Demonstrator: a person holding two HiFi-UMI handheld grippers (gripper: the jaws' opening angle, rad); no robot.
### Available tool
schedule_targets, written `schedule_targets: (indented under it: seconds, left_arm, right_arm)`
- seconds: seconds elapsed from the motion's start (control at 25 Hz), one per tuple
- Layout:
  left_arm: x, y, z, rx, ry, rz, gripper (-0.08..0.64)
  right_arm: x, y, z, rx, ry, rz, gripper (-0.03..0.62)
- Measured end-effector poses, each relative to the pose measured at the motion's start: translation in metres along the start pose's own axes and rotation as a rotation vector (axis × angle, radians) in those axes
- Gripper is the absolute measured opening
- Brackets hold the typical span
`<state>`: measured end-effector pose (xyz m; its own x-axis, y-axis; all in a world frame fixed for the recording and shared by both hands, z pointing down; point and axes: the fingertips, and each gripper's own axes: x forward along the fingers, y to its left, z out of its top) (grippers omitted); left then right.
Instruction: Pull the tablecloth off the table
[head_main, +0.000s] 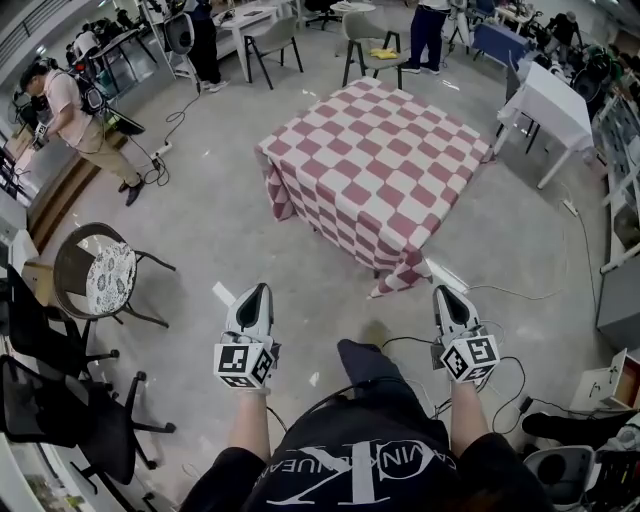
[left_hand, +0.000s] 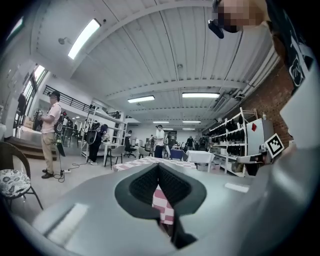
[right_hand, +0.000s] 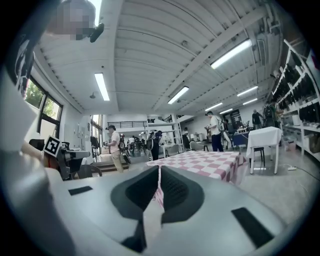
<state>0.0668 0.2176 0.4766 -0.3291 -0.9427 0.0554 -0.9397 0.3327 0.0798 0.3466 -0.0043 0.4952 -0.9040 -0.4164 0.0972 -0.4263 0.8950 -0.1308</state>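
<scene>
Both grippers are closed on nothing. The left gripper (head_main: 257, 291) and the right gripper (head_main: 444, 293) have their jaws pressed together, and the checks seen past them in the gripper views are only the cloth farther off. That is the first thing that could go wrong. If the jaws reach the fabric closed like this, I'd expect them to push the hem back instead of taking it.

The second risk I'd guess at is an uneven pull. The tablecloth (head_main: 375, 165) lies square and flat and hides the table completely, and its skirts hang down on every side in view. A grab at one point could drag it slantwise, so that it bunches or catches on a table corner. It could even tug the table across the floor (head_main: 200, 200).

The third is underfoot. A black cable (head_main: 500, 365) loops on the floor at the near right, close to the person's feet, and a chair (head_main: 100, 275) stands at the near left. Stepping back while pulling could catch either one.

The cloth lies beyond both grippers, on the far side of a strip of bare floor, and touches neither. Its near corner (head_main: 398, 282) hangs low between the two grippers, closer to the right one. The rest of it spreads away to the far side.
</scene>
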Motion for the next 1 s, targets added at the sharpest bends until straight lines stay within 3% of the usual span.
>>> schedule_targets:
  seconds: [0.28,0.68,1.0]
  left_arm:
    - [0.079,0.020,-0.004,-0.025,0.002,0.001,0.012]
    - [0.220,0.007,-0.014,-0.033,0.040,-0.045,0.012]
    - [0.291,-0.003,-0.022,-0.033,0.064,-0.049,0.012]
  right_arm:
    - [0.064,-0.041,0.003,-0.004,0.022,0.002,0.017]
    - [0.153,-0.120,0.013,-0.021,0.079,0.041,0.017]
    - [0.200,-0.165,0.016,-0.006,0.089,0.082,0.017]
